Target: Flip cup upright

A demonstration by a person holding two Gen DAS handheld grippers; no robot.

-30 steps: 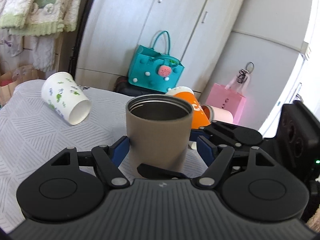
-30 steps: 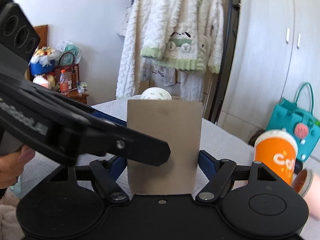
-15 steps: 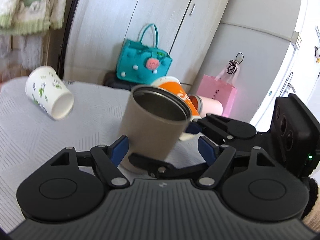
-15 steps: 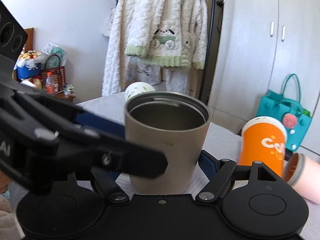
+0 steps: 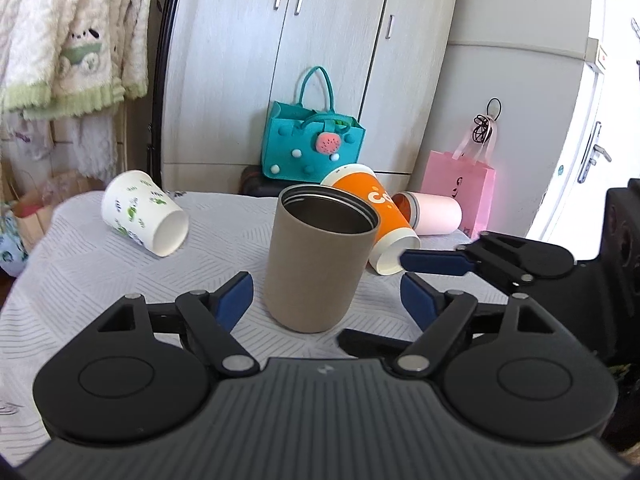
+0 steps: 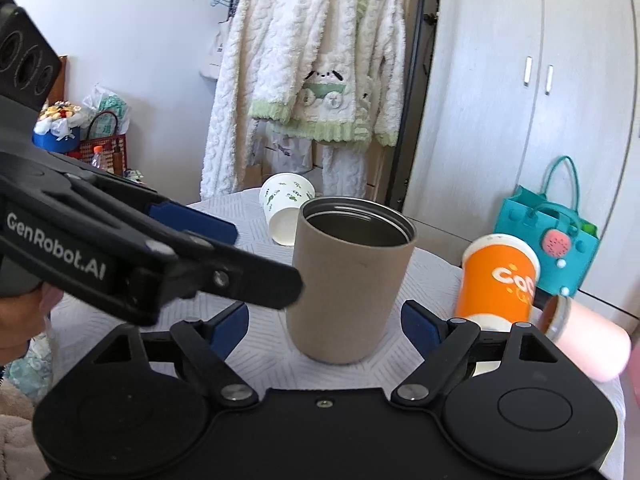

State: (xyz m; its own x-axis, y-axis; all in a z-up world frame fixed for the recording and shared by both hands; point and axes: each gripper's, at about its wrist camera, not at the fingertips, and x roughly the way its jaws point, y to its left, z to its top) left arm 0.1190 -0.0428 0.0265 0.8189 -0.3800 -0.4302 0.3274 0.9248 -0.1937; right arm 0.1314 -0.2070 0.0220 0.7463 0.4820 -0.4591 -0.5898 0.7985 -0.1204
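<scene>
A tan cup with a steel inside [image 5: 316,260] stands upright, mouth up, on the white table [image 5: 80,280]; it also shows in the right wrist view [image 6: 348,280]. My left gripper [image 5: 326,292] is open, its blue pads apart from the cup on both sides. My right gripper [image 6: 324,324] is open too, its pads clear of the cup. The right gripper shows at the right of the left wrist view [image 5: 480,260], the left gripper at the left of the right wrist view [image 6: 140,256].
A white cup with green prints [image 5: 144,220] lies on its side at the left. An orange cup [image 5: 372,220] and a pink cup [image 5: 432,214] lie tipped behind the tan cup. A teal bag [image 5: 312,148] and a pink bag [image 5: 464,188] stand beyond the table.
Both grippers held the tan cup a second ago, tilted it half a second ago, and have now opened. The cup stands free on the table.
</scene>
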